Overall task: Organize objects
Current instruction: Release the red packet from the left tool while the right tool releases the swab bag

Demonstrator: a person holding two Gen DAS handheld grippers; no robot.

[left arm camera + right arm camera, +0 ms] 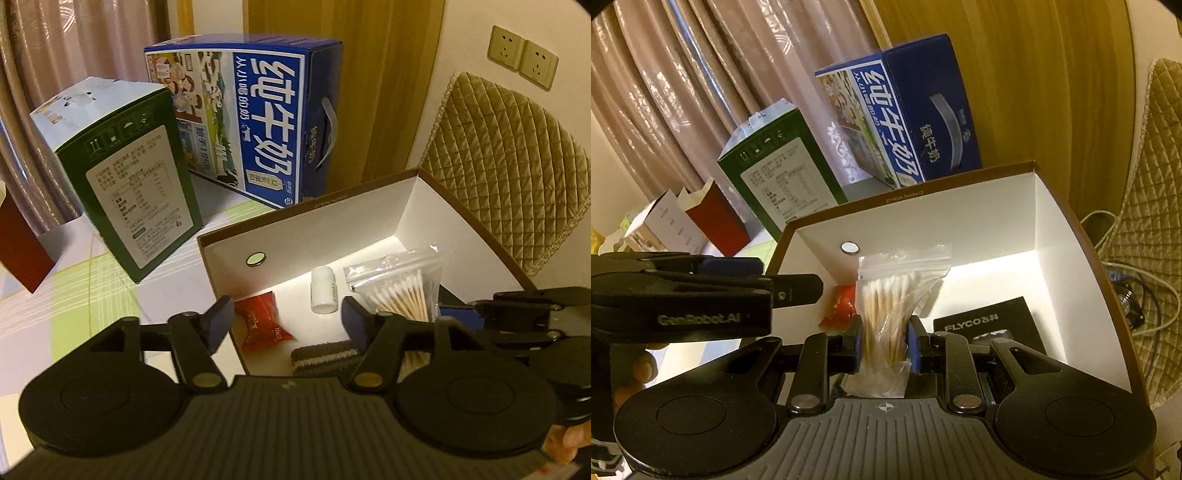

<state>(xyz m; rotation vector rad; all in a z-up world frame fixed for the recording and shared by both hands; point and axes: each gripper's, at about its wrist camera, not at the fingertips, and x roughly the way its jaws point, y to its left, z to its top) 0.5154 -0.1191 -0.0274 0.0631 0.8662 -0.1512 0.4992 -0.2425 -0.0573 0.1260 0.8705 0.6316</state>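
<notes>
Cotton-swab bag (886, 310) clamped in right gripper (884, 345), swabs upright, above the white box (960, 221) floor (beside the FLYCO case (990, 325)). Left gripper (284, 325) apart, empty, straddling the box's left wall.

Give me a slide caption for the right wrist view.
Right hand-held gripper clamps a cotton swab bag over the open box.

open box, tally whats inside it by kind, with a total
bag of cotton swabs, held in the right gripper: 1
white bottle: 1
red packet: 1
striped cloth: 1
black box marked FLYCO: 1
total: 5, all within the walls of the open box
</notes>
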